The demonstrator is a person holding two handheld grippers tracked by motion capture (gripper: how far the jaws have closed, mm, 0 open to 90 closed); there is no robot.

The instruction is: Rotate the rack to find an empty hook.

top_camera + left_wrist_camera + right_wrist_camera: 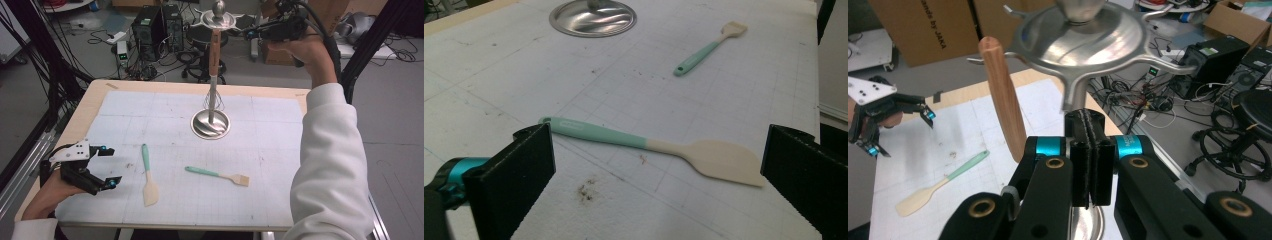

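Our spatula (649,147) lies flat near the table's (90,105) front left corner, handle pointing to the back edge. Our left gripper (102,167) sits just left of it, jaws wide apart. Our right gripper (1088,160), jaws pressed together on nothing, is far up by the rack (216,22).

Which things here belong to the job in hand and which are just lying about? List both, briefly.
Job in hand:
- metal stand
- whisk hanging on it
- spatula
- left tongs, open by the spatula
- right tongs, shut, at the stand's top

Lying about:
- pastry brush, probably a later pick
- computer towers
- cardboard box
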